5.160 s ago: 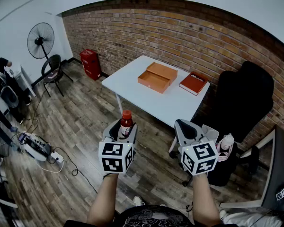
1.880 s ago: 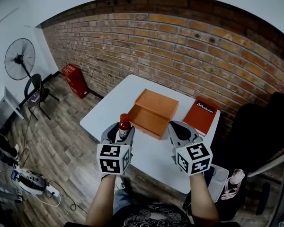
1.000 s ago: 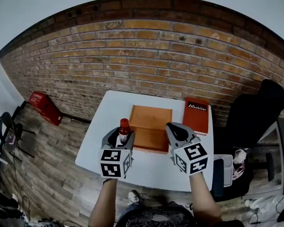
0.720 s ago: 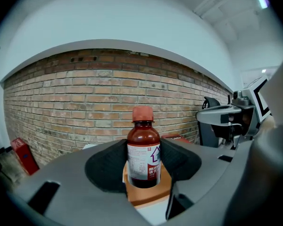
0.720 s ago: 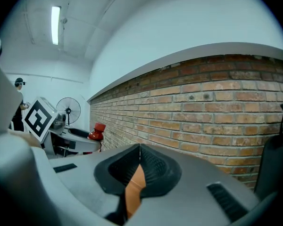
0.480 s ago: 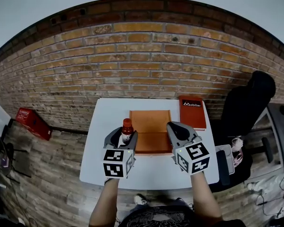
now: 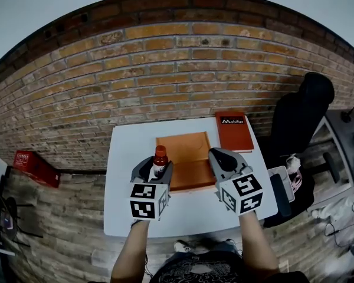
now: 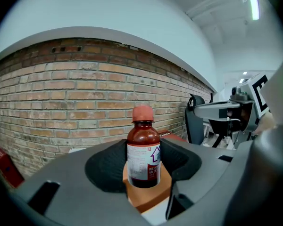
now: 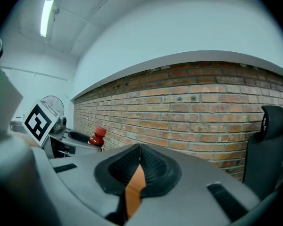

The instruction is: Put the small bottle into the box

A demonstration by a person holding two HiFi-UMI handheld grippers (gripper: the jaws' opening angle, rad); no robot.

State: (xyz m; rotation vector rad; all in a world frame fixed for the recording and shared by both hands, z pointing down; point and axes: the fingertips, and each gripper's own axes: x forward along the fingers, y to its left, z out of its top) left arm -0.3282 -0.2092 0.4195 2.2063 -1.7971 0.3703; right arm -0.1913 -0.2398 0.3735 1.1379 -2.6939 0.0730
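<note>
The left claw (image 7: 156, 168) is gripping the small bottle (image 7: 160, 158) upright, hovering at the open orange box's (image 7: 186, 146) eight o'clock edge over the white surface (image 7: 127, 158). The right claw (image 7: 218, 158) is sitting pinched together, empty, at the box's four o'clock.

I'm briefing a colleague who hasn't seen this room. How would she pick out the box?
In front of the brick wall stands a white table. The box lies flat at its middle, just beyond the bottle in the left tool. It is orange and open, unlike the closed red book to its right.
</note>
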